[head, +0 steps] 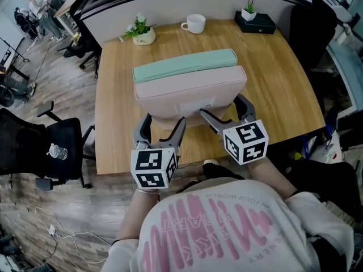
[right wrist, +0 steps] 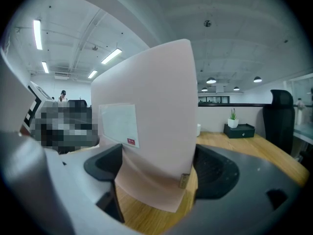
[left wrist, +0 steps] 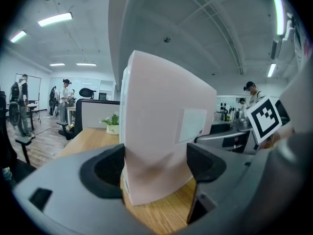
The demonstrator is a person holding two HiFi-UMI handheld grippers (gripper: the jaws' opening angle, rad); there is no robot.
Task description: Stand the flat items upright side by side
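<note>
A pink flat padded item (head: 190, 92) with a white label stands upright on its long edge on the wooden table (head: 283, 78). Right behind it, side by side, stands a mint-green flat item (head: 184, 65), also upright. My left gripper (head: 161, 132) holds the pink item's near left end, which fills the space between both pads in the left gripper view (left wrist: 166, 126). My right gripper (head: 224, 115) holds the near right end, its pads pressing both faces of the pink item (right wrist: 151, 121). The item's lower edge rests on the wood.
At the table's far edge stand a potted plant (head: 142, 33), a white cup (head: 194, 23) and a black box (head: 255, 21) with a small plant. A black office chair (head: 57, 146) stands left of the table. People stand far back left.
</note>
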